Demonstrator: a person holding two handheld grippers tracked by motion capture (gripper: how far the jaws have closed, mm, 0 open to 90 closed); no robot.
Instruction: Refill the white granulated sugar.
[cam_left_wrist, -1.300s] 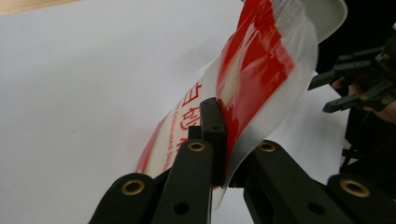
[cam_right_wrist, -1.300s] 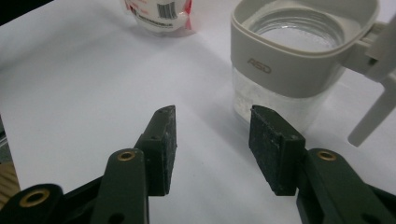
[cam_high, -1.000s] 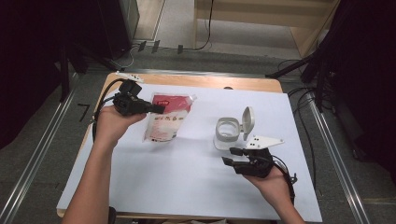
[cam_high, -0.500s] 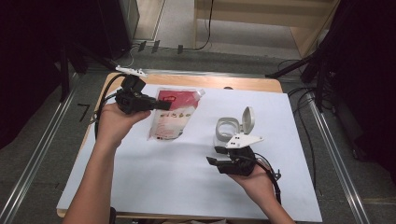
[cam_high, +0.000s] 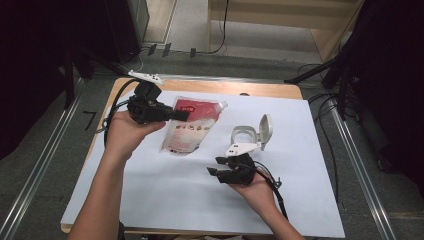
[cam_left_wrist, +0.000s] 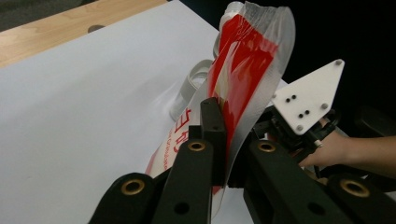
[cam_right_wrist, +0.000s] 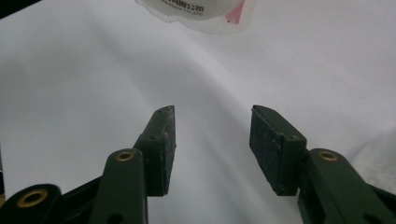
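Note:
A red and white pouch lies tilted on the white sheet, with its upper left edge lifted. My left gripper is shut on that edge. In the left gripper view the pouch stands up between the closed jaws of my left gripper. My right gripper hovers low over the sheet, just right of the pouch's bottom, open and holding nothing. Seen from the right gripper view, my right gripper has its jaws wide apart, and the pouch's bottom edge lies ahead of them.
A white round container with its hinged lid open stands just behind my right hand. The wooden table edge shows past the sheet. Cables trail off both sides, and metal rails run along the floor.
My right gripper has moved left across the sheet toward the pouch's bottom. My left gripper has shifted slightly right while holding the pouch's edge.

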